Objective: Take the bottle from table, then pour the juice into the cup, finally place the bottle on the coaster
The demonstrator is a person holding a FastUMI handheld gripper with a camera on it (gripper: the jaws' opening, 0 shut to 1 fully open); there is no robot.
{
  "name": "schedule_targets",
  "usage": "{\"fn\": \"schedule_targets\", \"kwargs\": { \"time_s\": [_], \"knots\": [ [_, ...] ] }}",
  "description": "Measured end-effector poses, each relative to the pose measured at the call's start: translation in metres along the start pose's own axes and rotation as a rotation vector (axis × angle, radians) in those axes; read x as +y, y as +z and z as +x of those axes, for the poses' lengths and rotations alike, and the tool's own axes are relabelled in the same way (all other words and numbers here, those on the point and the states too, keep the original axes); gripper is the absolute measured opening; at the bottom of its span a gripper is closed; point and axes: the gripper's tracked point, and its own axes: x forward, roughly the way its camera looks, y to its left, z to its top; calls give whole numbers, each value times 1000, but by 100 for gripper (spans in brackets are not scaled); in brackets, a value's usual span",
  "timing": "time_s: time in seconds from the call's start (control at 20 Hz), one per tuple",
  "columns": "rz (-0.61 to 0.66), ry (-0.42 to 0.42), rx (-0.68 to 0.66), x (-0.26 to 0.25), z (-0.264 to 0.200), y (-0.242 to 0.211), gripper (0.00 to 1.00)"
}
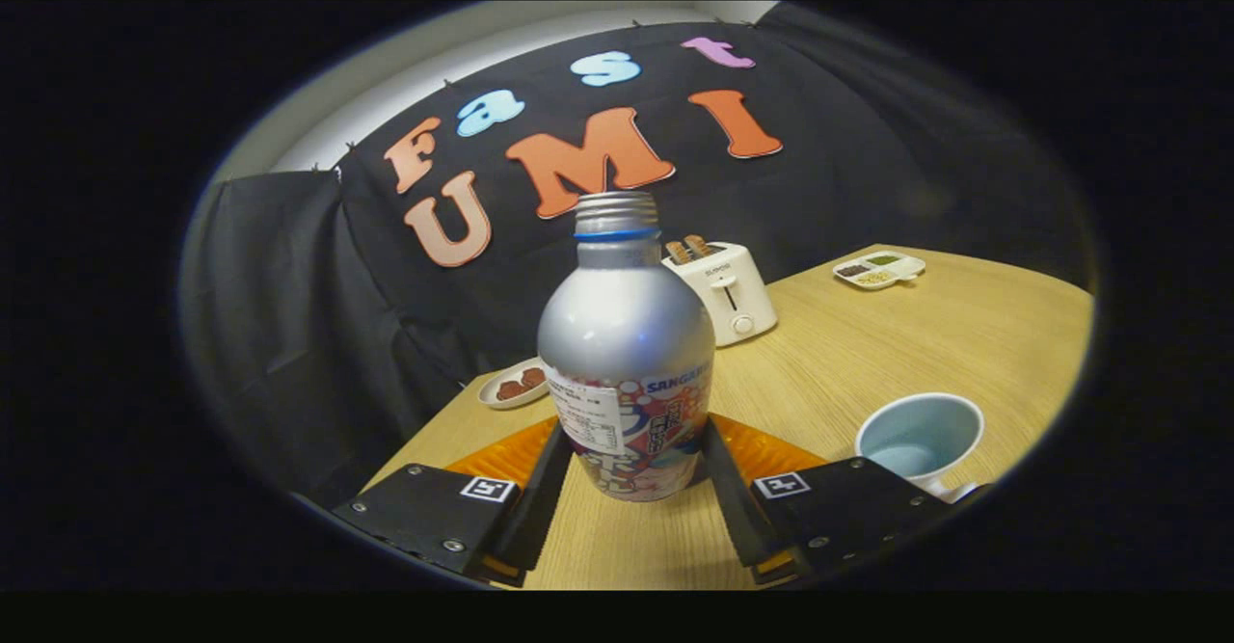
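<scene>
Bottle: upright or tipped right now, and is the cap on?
Upright. The bottle stands straight between the gripper fingers, its base at the table. The cap is off: bare threads show above the blue ring.

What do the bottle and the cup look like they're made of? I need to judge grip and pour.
Bottle: likely aluminium, a satin silver shoulder with soft glare, threaded metal neck with a blue ring, glossy printed wrap below. The gripper has a finger against each side of that wrap. Cup: probably glazed ceramic, with a thick smooth rim, pale blue inside, white outside. Table: wood-grain surface, possibly laminate.
</scene>
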Motion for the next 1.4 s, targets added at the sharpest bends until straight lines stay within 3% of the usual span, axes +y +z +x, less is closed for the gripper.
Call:
{"fn": "schedule_targets", "kwargs": {
  "time_s": [0.6, 1.4],
  "knots": [
    [-217, -16, 53, 0, 48, -29, 75],
    [-279, -8, 73, 3, 77, -55, 78]
  ]
}}
